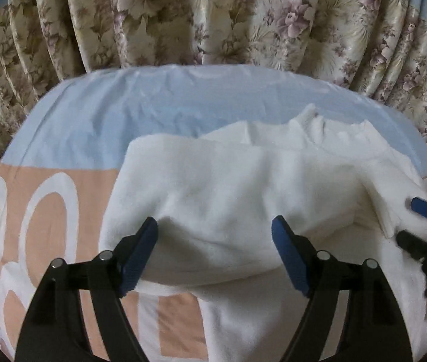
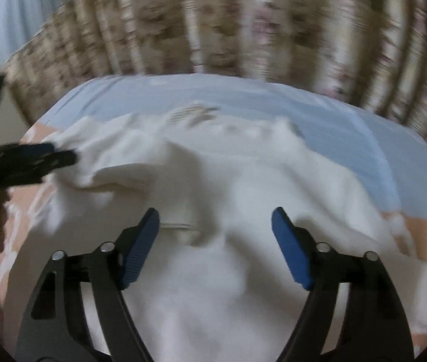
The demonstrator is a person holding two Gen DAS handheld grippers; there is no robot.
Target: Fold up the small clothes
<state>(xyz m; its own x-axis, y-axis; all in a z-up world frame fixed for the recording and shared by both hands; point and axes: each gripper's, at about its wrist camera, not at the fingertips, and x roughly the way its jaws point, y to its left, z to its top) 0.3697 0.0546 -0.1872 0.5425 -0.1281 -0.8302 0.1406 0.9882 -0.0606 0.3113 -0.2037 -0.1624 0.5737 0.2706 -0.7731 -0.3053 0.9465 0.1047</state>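
Floral beige drapes (image 1: 213, 15) hung across the far side, behind a bed covered by a pale blue and peach cotton sheet with big white letter shapes (image 1: 47, 205). On it lay the white fleecy small garment (image 1: 228, 187), soft, thick, matte, partly doubled over, its long axis running left to right across my view. A rounded fold bulged up at the near edge; the far edge was rumpled into small peaks.

My left gripper (image 1: 215, 253) sat at that near fold, blue ribbed pads spread wide, nothing pinched, the bulge lying right between the jaws. It looked released.

My right gripper (image 2: 215, 247) was also spread wide over the garment's middle in its own view, which was smeared by motion blur. Nothing was clamped between its pads there. In the left view it showed at the far right edge (image 1: 409, 220), one blue pad touching a flap of the garment's right end, with the flap lying between the two fingertips.

Judgement: the fold was partway done. The garment lay straight ahead of both jaws, with the left one nearer the bulging near edge and the right one nearer the loose right flap. The next move likely turns on grabbing along that left-right axis. Fleece is bulky, so layers may slip apart.
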